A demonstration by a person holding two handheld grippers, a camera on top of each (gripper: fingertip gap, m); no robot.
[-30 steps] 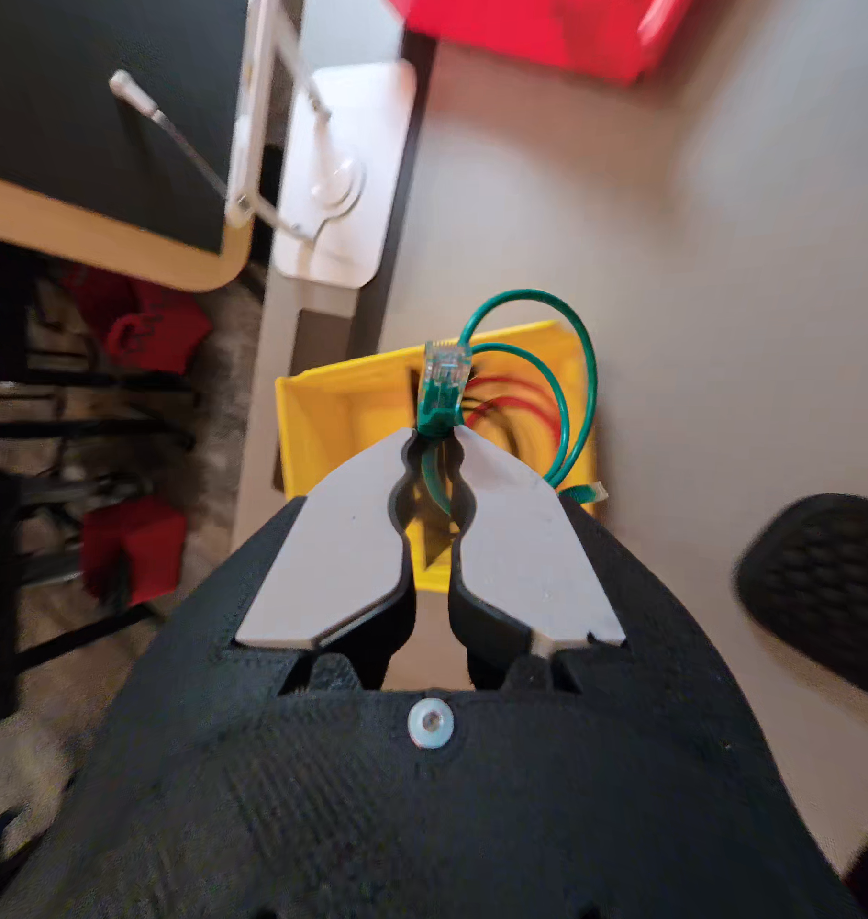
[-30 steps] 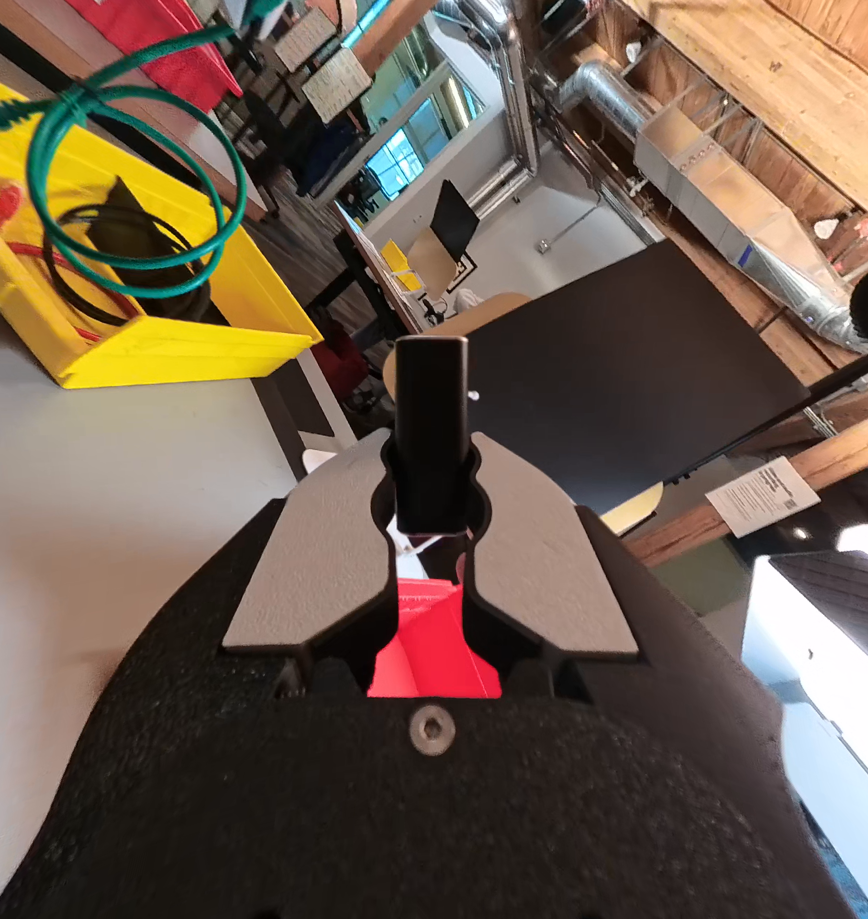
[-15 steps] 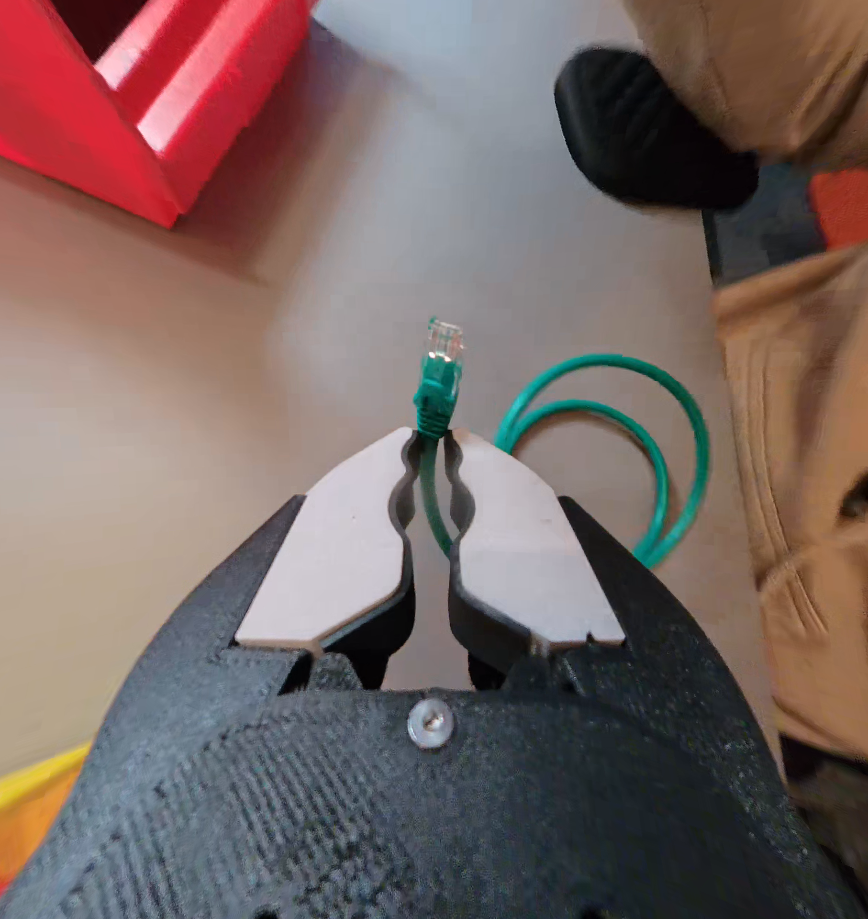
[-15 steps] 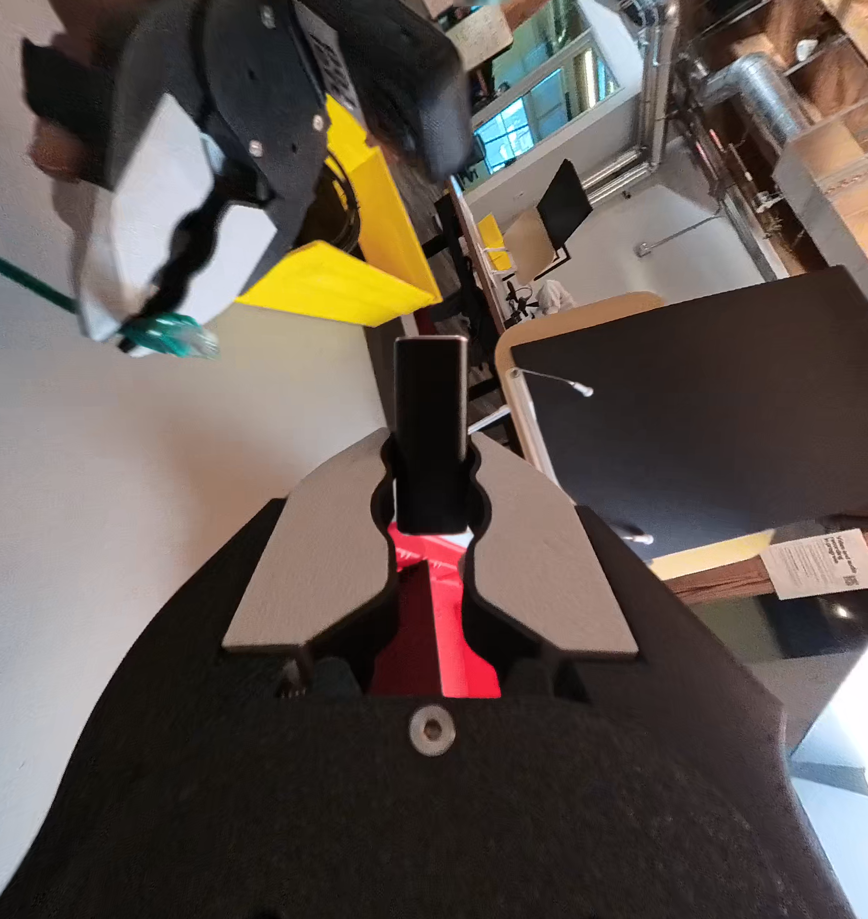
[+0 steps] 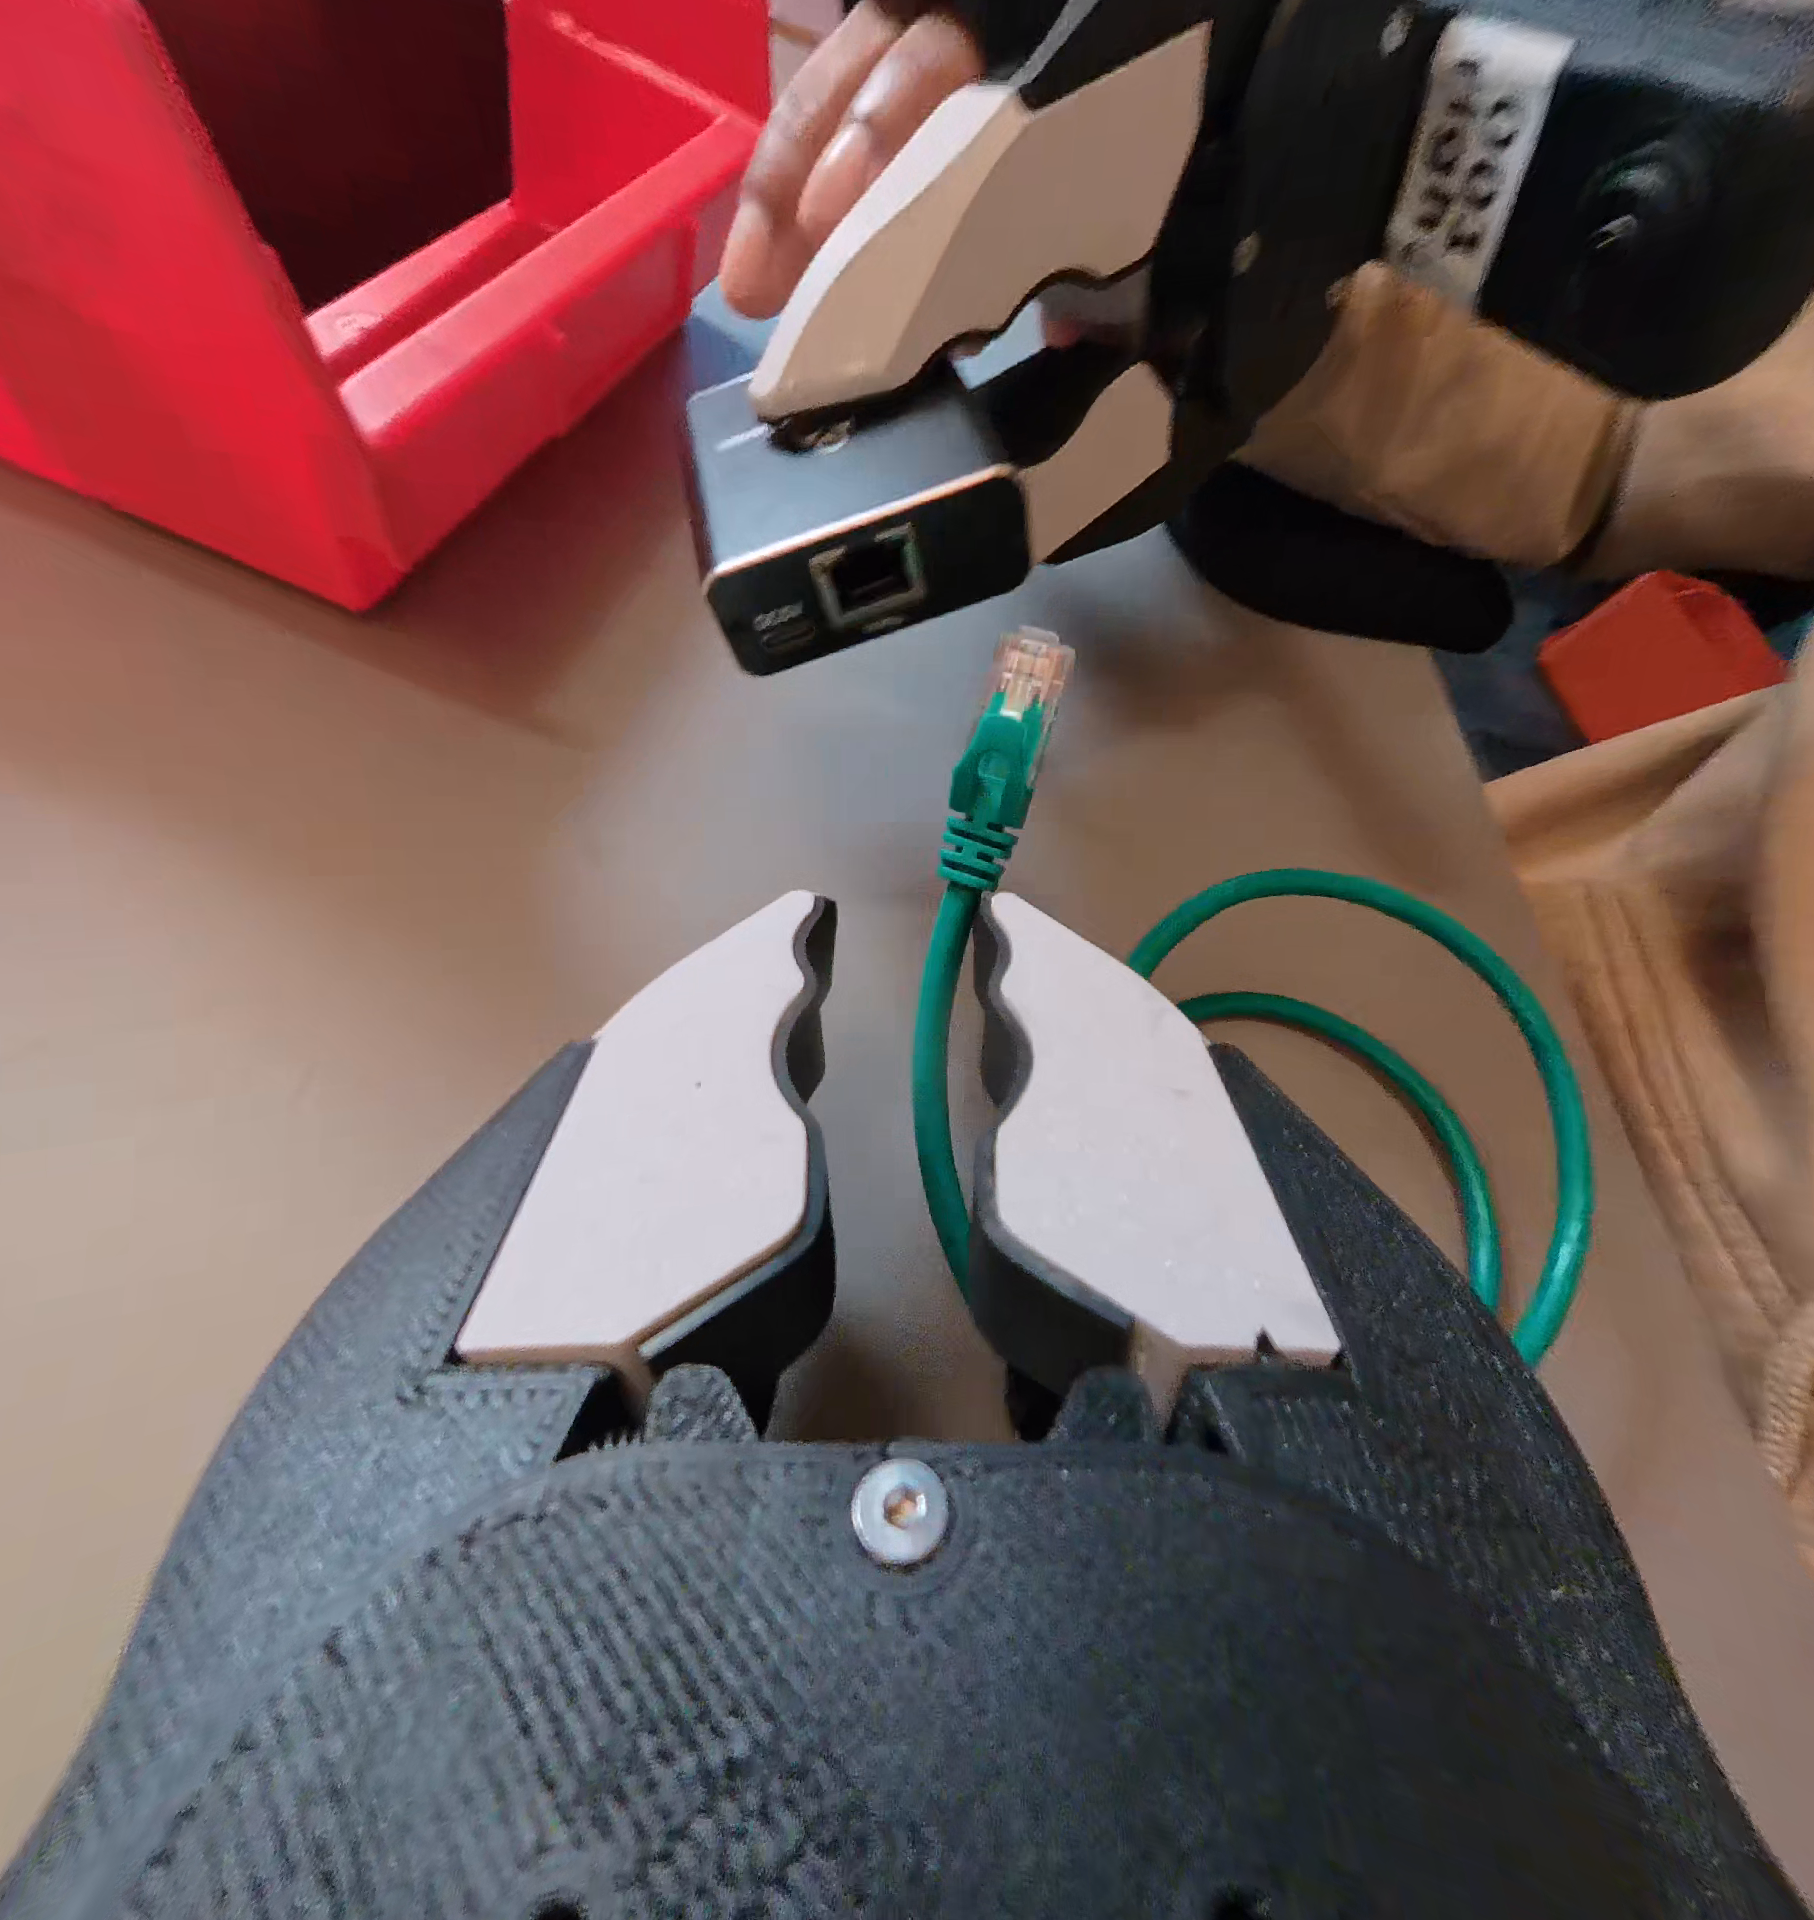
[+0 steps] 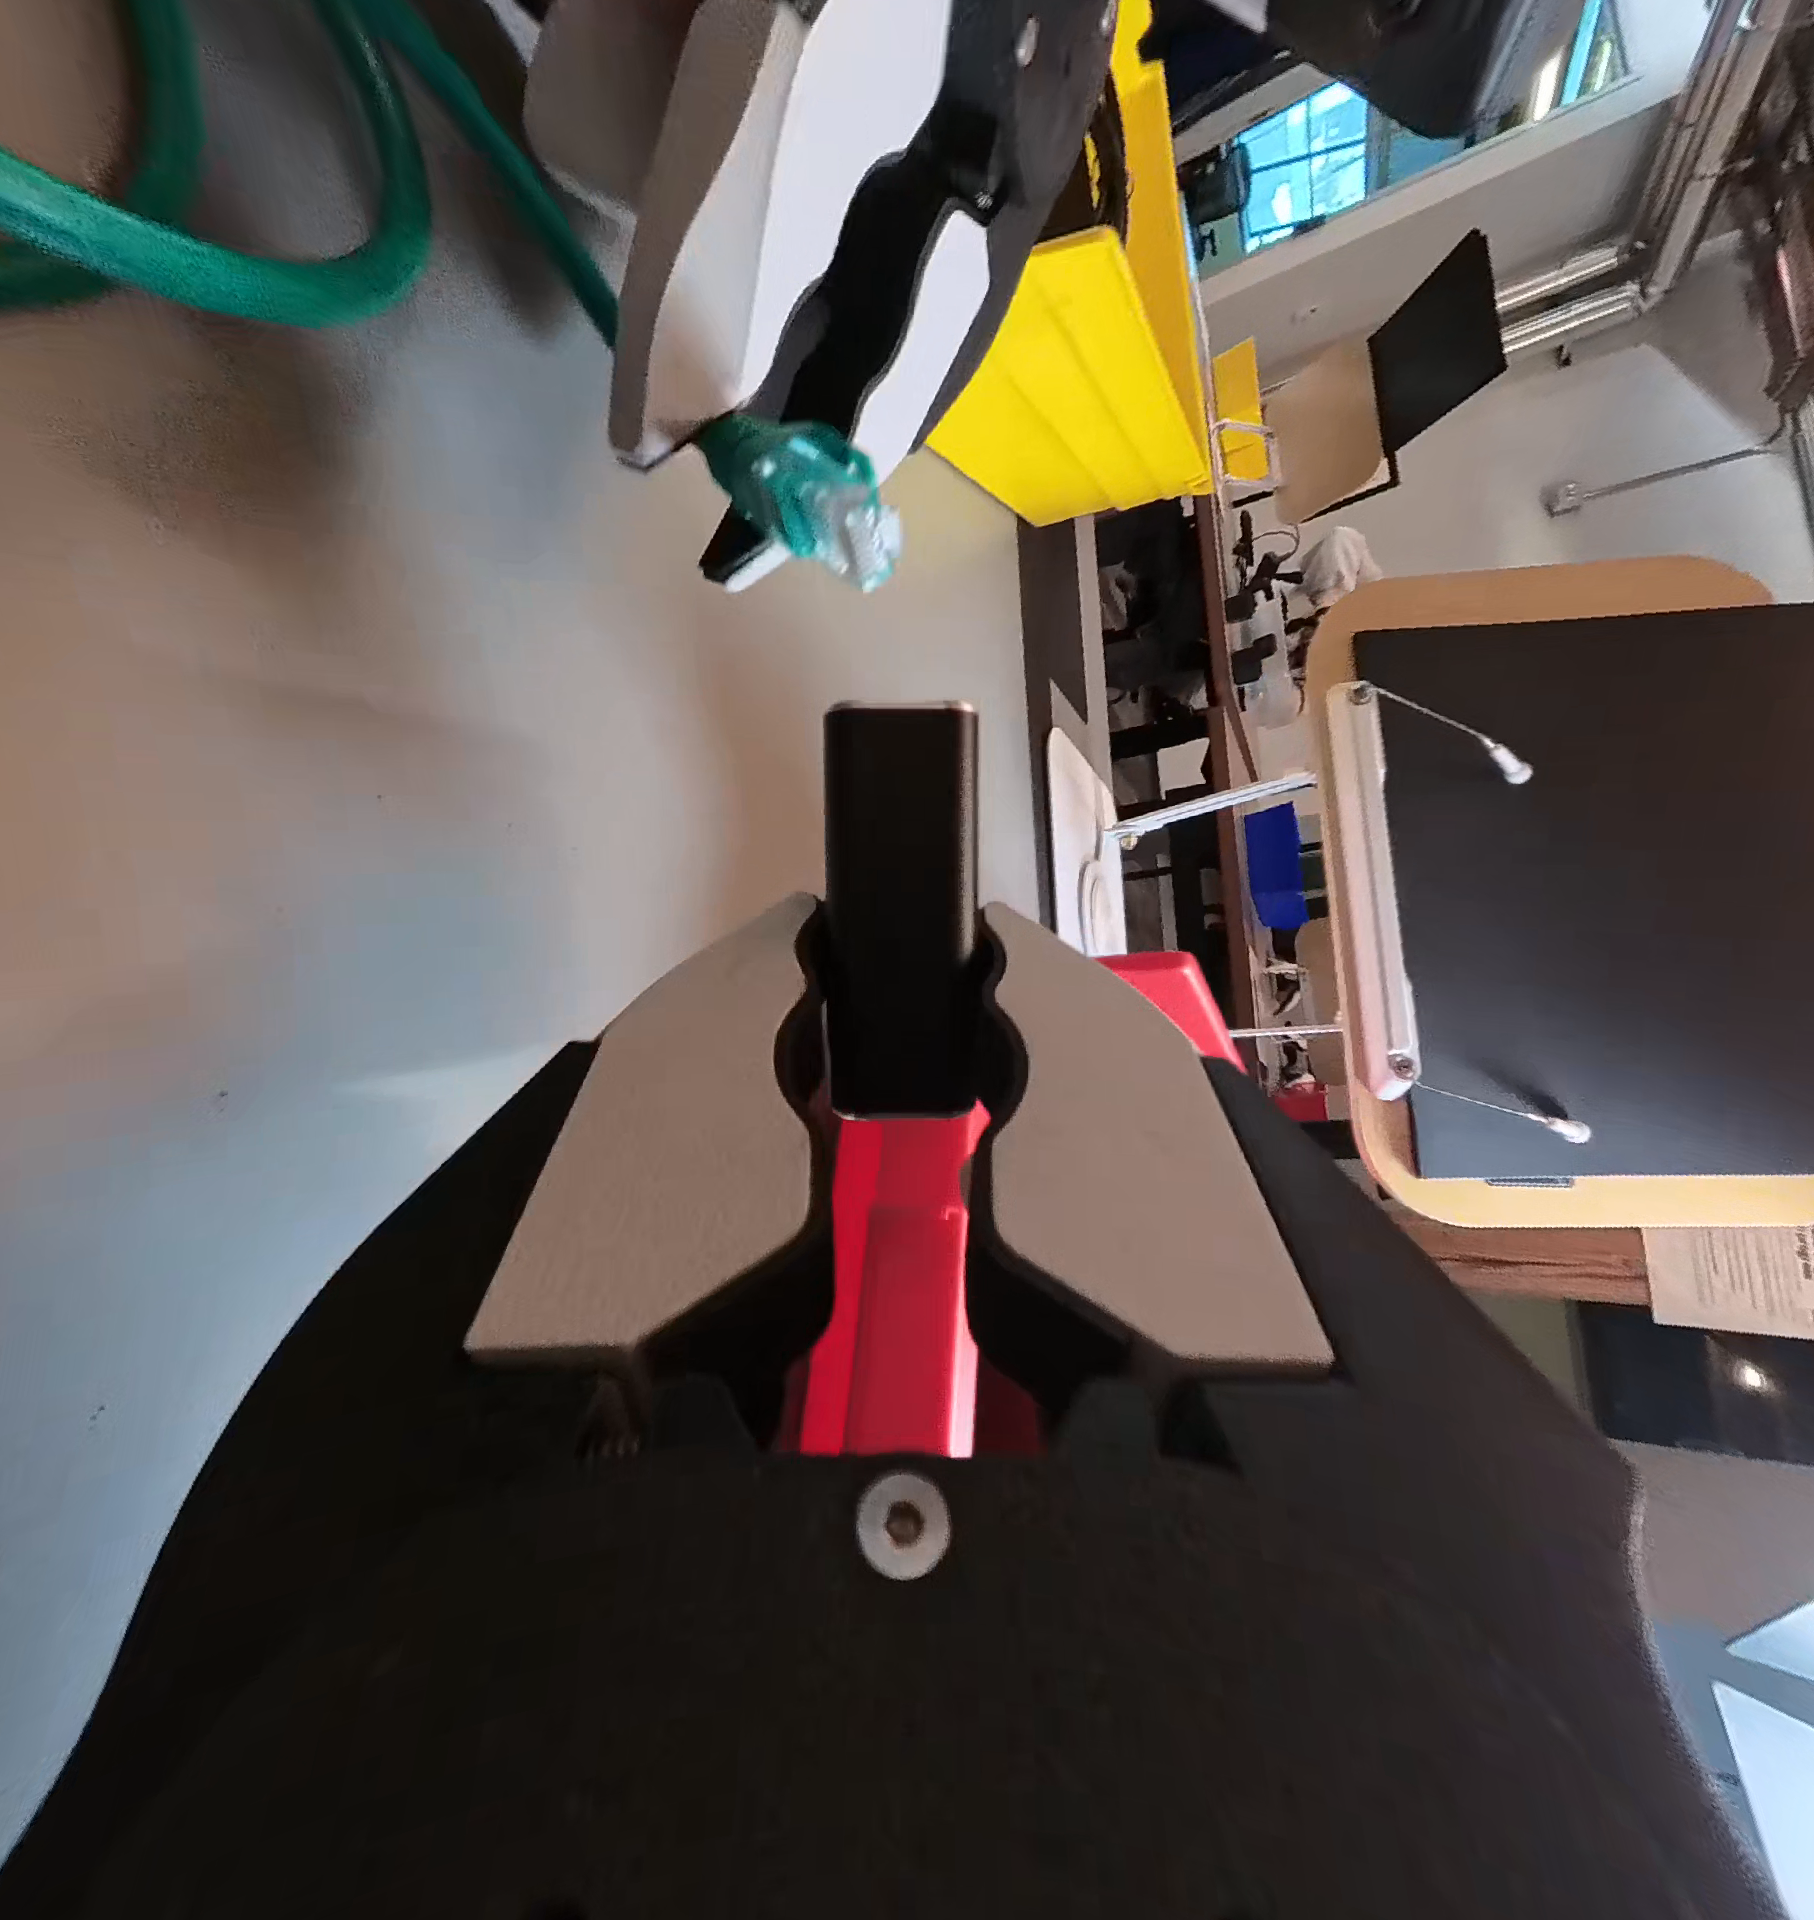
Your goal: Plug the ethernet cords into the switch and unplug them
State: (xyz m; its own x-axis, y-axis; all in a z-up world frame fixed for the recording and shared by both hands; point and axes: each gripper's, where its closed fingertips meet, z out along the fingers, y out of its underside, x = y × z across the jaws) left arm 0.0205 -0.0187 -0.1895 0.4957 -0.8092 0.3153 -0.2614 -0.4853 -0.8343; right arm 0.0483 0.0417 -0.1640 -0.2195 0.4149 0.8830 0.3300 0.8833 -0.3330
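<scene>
My right gripper (image 6: 901,920) is shut on the switch (image 6: 901,831), a small dark box, and holds it above the table. In the left wrist view the right gripper (image 5: 913,468) clamps the switch (image 5: 861,499) top and bottom, and its ethernet port (image 5: 870,577) faces my left gripper. My left gripper (image 5: 903,925) stands open. The green ethernet cord (image 5: 932,1060) runs between its fingers, lying against the right finger (image 5: 1121,1143). The cord's clear plug (image 5: 1022,686) points at the switch, just short of the port and slightly right of it. The left gripper (image 6: 778,416) and plug (image 6: 830,509) also show in the right wrist view.
A red bin (image 5: 259,312) stands on the tan table (image 5: 259,883) left of the switch. A yellow bin (image 6: 1079,364) sits behind the left gripper. The cord's loop (image 5: 1505,1039) hangs to the right. A person's hand (image 5: 830,135) and tan sleeve (image 5: 1454,416) are behind the right gripper.
My left gripper swung from above the yellow bin to the table, facing the switch. Its jaws, shut on the cord before, have spread apart. The right gripper with the switch came close.
</scene>
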